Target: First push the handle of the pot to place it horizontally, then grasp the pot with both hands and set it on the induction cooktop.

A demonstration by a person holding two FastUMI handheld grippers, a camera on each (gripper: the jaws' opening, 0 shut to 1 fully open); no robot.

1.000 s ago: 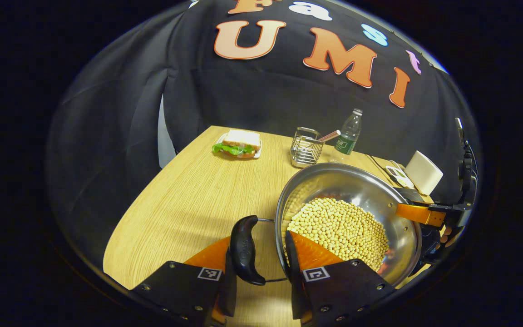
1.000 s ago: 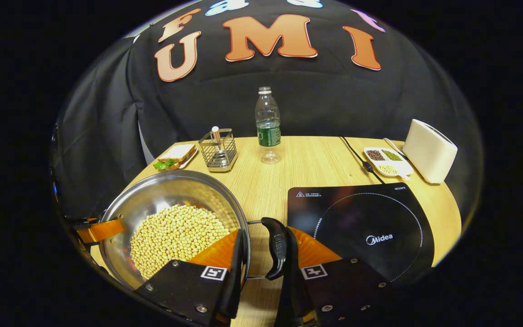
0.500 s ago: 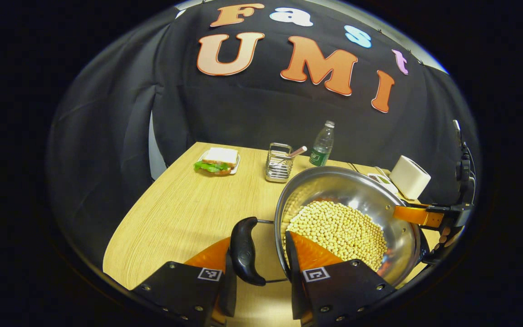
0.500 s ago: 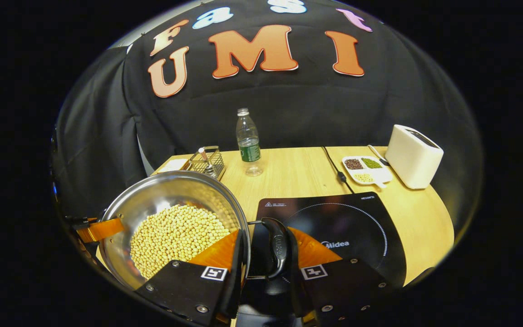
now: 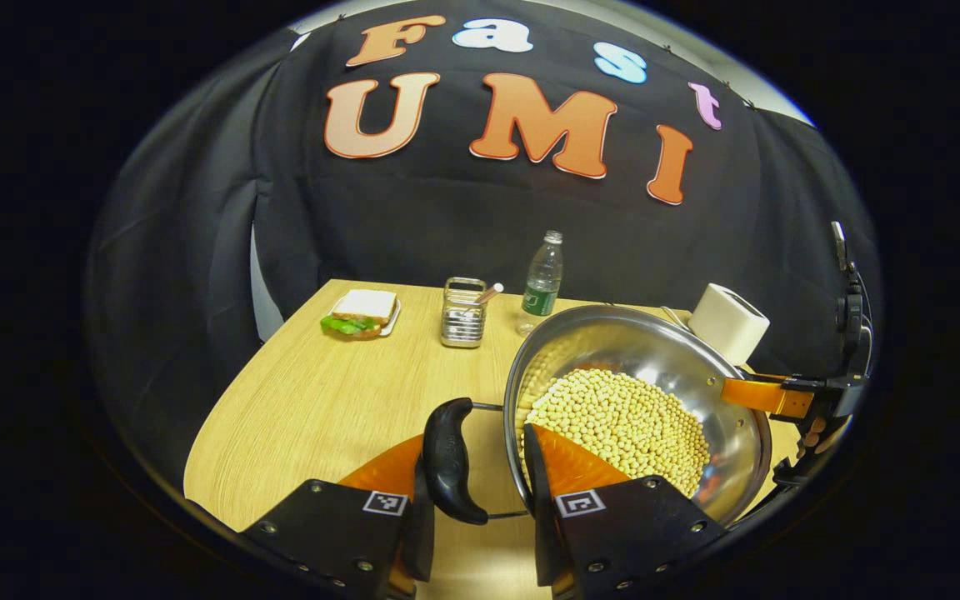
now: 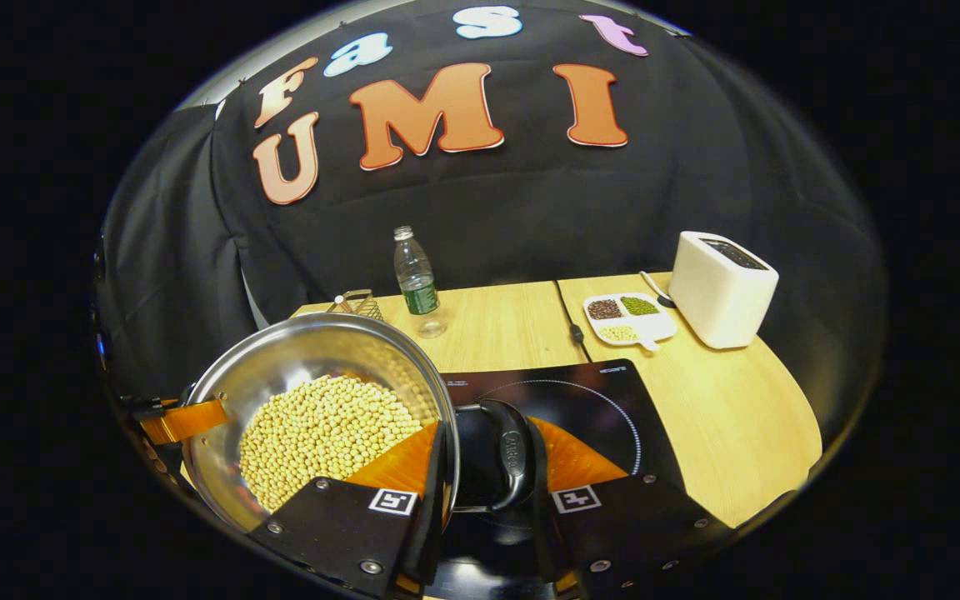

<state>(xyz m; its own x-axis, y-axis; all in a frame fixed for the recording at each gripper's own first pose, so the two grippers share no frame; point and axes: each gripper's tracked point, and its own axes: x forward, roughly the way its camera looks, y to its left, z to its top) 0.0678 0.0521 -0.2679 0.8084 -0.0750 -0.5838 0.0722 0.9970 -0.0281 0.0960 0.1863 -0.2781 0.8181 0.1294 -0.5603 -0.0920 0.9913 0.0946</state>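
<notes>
The left gripper (image 5: 473,492) is closed on the pot: one finger sits outside the black curved side handle (image 5: 449,460), the other inside the rim against the soybeans. The right gripper (image 6: 487,492) holds the opposite black side handle (image 6: 512,454) in the same way, one finger inside the wall and one outside the handle.

The round stainless steel pot filled with pale yellow soybeans (image 6: 313,417) is carried between them, at 10 o'clock in the right gripper view. In the last second the black glass induction cooktop (image 6: 588,400) has slid from 3 o'clock toward the centre of that view, and it now lies under the right handle. In the left gripper view the wooden table (image 5: 322,408) and the sandwich on its small plate (image 5: 362,311) have drifted away toward 11 o'clock.

I judge that the pot is travelling sideways onto the cooktop. What remains is centring it over the printed ring and lowering it level, so no beans spill.
</notes>
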